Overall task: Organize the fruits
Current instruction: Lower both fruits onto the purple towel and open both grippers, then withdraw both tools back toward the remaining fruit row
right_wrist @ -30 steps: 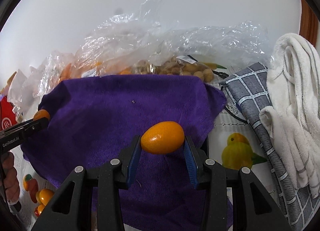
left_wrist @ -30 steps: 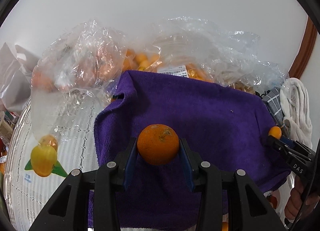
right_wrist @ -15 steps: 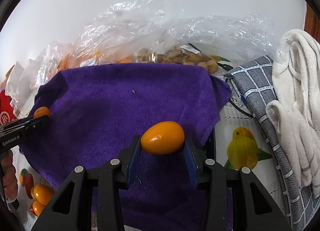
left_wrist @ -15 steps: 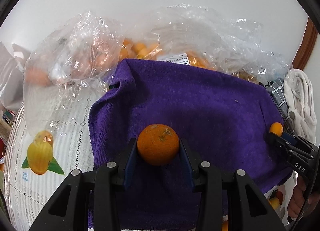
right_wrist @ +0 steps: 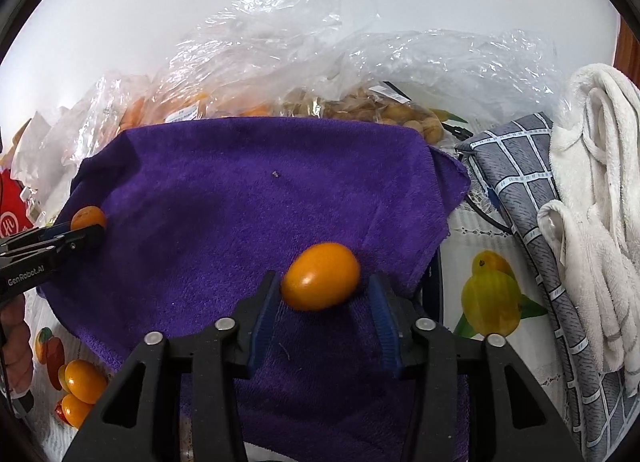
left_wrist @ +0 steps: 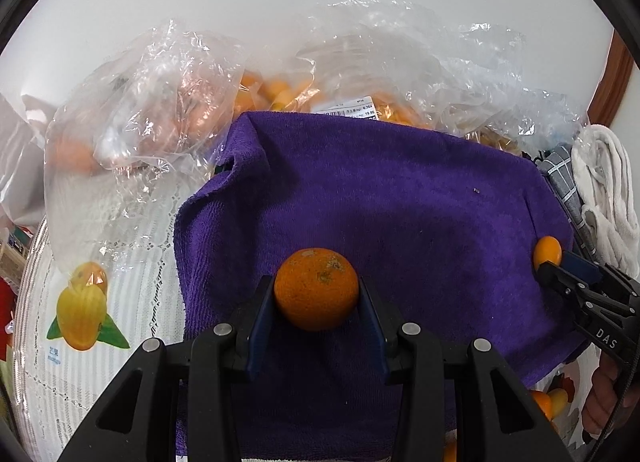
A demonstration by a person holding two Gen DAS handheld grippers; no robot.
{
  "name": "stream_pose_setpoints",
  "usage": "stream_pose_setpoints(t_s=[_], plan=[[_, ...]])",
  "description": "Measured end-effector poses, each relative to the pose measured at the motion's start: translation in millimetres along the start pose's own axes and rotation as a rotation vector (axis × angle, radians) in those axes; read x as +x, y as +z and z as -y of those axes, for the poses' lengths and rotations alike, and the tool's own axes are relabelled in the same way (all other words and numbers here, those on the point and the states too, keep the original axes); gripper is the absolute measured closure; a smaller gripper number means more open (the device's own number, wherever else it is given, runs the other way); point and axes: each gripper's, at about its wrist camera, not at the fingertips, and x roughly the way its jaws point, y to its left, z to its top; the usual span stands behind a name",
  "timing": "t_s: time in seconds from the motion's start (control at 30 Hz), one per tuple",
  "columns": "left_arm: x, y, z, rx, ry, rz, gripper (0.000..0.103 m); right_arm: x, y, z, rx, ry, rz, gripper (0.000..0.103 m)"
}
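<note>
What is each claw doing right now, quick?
Left claw: closed on the round orange.
Right claw: open; the oval kumquat touches only one finger, with a gap at the other.

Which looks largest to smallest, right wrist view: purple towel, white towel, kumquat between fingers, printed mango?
purple towel
white towel
kumquat and printed mango look alike; kumquat is nearer the camera, so unranked.

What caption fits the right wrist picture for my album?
Right gripper open around a kumquat on the purple towel.
</note>
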Motion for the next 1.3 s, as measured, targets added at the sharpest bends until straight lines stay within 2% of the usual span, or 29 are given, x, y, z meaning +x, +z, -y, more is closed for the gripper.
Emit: stream_pose_setpoints(t_s=[0.27, 0.43, 0.53, 0.73, 0.9, 1.1, 1.2, 1.3], plan=[[1, 1, 2, 0.002, 0.000, -0.003, 0.064, -8, 1, 3, 0.015, 0.000, 0.021, 0.040], [0, 2, 2, -0.009, -0.018, -0.009, 0.063, -18, 4, 7, 0.031, -0.012, 0.050, 0.037], [-3, 2, -1, -0.018, -0.039, -0.010, 0.056, -24, 5, 10, 0.043, -0.021, 0.071, 0.037], [-17, 5, -5, -0.023, -0.043, 0.026, 0.050, -36, 9, 14, 0.063, -0.031, 0.089, 0.037], [-32, 7, -1, -0.025, -0.037, 0.065, 0.049, -53, 6, 12, 0.044, -0.065, 0.113, 0.037], [-66, 13, 4, 0.001, -0.024, 0.163, 0.049, -81, -4, 10, 0.026, -0.119, 0.142, 0.037], [-89, 12, 7, 0.013, -0.039, 0.212, 0.049, -98, -14, 13, 0.042, -0.110, 0.146, 0.037], [-105, 7, 7, 0.009, -0.069, 0.225, 0.049, -112, -24, 15, 0.036, -0.118, 0.135, 0.037]])
